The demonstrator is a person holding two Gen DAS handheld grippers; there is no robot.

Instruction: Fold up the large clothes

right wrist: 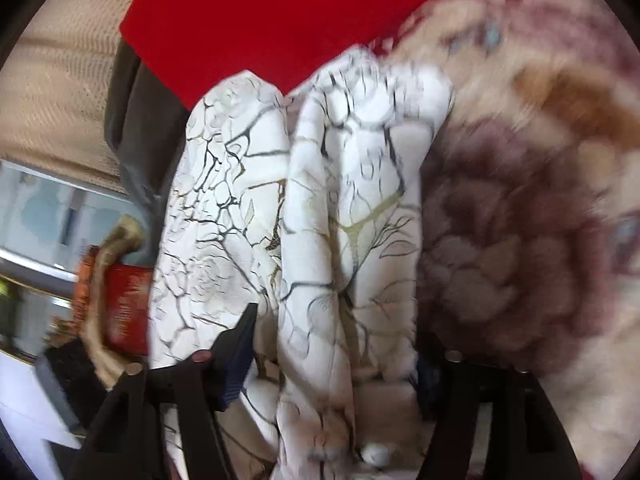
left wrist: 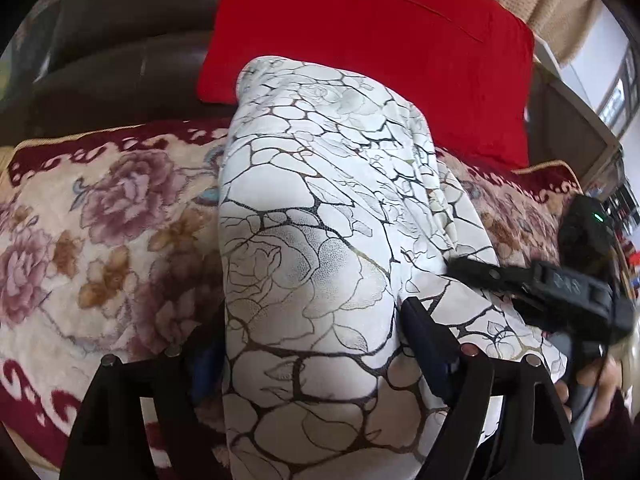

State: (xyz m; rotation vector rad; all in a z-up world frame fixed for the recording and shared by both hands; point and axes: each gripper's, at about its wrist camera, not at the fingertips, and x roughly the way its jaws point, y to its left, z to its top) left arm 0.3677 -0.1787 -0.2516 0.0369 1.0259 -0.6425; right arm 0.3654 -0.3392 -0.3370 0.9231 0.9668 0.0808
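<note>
Two views show one white garment with a black crackle and rose print, bunched up on a sofa. In the left wrist view, a dark brown leather sofa back [left wrist: 120, 60] fills the upper left. Below it lies a plush floral blanket [left wrist: 80, 240] in cream, mauve and dark red. The white garment [left wrist: 312, 220] rises as a tall folded mound across the blanket's middle. The left gripper [left wrist: 312, 344] has its jaws set wide on either side of the mound's lower part, fabric bulging between them; its left finger is hidden behind the cloth, so I cannot tell whether it pinches. Behind the garment leans a red cushion [left wrist: 380, 40]. At the far right the right gripper [left wrist: 472, 266] reaches in, blurred, its tip on the cloth.

In the right wrist view, which is blurred, a beige woven curtain [right wrist: 60, 80] and a red container [right wrist: 124, 304] sit at the left. The garment [right wrist: 304, 208] hangs in two thick folds in the centre, blocking the sofa behind. The right gripper [right wrist: 336, 344] straddles the right-hand fold, jaws apart, its right finger mostly hidden; the grip cannot be told. The floral blanket [right wrist: 520, 220] fills the right.
</note>
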